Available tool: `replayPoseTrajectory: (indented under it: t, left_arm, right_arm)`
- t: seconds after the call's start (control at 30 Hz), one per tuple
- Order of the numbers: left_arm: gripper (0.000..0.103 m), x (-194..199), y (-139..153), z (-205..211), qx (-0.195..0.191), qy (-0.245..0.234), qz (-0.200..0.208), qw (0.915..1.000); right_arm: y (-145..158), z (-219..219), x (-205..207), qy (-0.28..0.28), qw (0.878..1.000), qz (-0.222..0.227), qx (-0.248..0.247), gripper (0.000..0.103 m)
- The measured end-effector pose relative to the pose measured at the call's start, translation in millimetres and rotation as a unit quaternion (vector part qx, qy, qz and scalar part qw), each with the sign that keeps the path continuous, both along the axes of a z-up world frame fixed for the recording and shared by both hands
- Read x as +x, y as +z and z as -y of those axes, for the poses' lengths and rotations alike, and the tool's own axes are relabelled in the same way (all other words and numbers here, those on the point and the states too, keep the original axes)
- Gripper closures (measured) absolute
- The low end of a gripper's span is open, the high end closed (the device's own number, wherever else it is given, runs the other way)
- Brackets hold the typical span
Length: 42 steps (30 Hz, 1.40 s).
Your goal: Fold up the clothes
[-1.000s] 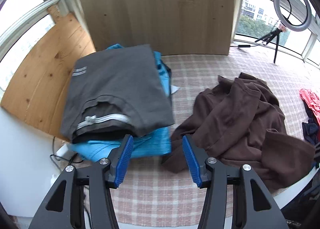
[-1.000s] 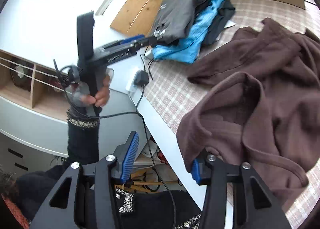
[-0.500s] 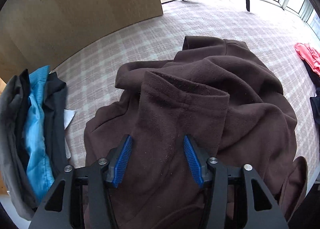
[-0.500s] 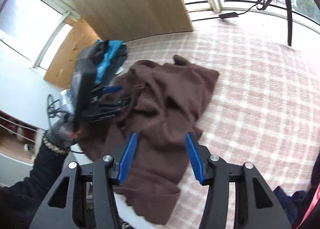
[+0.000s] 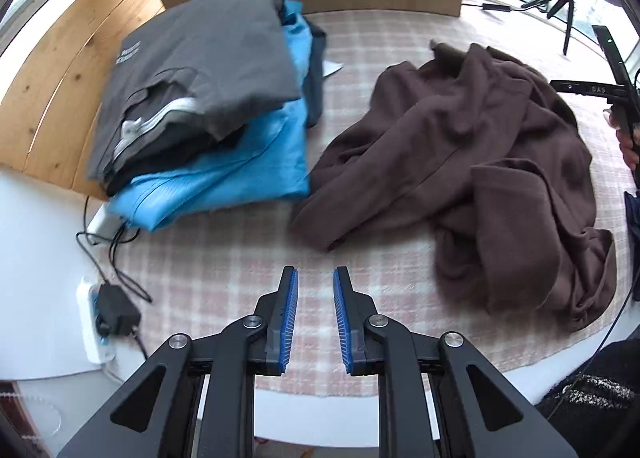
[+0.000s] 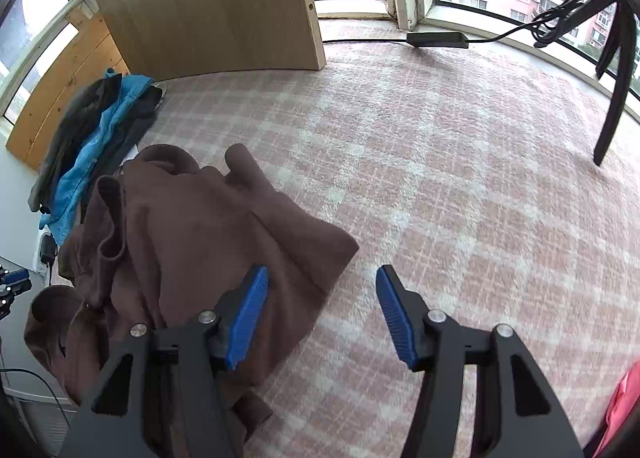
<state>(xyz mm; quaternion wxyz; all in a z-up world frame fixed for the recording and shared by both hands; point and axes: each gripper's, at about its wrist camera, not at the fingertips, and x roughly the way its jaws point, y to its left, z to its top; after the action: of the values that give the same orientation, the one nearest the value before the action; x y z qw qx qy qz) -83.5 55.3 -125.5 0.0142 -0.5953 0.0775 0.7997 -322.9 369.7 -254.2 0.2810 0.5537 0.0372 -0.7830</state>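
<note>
My left wrist view looks down and forward from the near edge of the pink plaid-covered surface [image 5: 224, 274], over its own claw [image 5: 314, 290], toward the stack of folded grey and blue clothes [image 5: 208, 106]. My right wrist view sits lower and closer, past its claw [image 6: 320, 290], facing the windows across open plaid. Both views share the crumpled brown fleece garment [image 5: 480, 162], the folded stack and the upright light wooden board [image 6: 208, 2] behind them.
</note>
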Motion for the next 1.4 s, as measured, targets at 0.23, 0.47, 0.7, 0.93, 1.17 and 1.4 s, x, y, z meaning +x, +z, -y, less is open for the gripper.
replayPoseTrajectory:
  t: [0.23,0.47,0.7,0.93,1.17,1.4]
  left_arm:
    - [0.038,-53,-3,-57,0.000,-0.058,-0.025,0.9980]
    - [0.036,-126,-59,-144,0.004,-0.117,-0.002,0.9931]
    - [0.093,-96,-43,-132,0.041,-0.130,0.009,0.9906]
    - [0.091,-4,-3,-55,0.052,-0.096,0.036,0.9934]
    - [0.080,6,1,-20,-0.044,-0.061,0.044,0.9962]
    - [0.036,-89,-6,-41,-0.040,-0.093,0.000,0.9948]
  right_arm:
    - [-11,10,-5,0.021,1.000,0.008,-0.008,0.047]
    - [1,-25,7,0.010,0.998,-0.014,-0.068,0.046]
    - [-4,-23,4,0.026,0.998,-0.039,-0.049,0.045]
    - [-17,11,3,0.099,0.994,-0.046,-0.003,0.045]
    - [-17,15,-1,0.125,0.991,-0.048,0.005,0.045]
    - [-10,5,-1,0.132,0.990,-0.047,0.001,0.045]
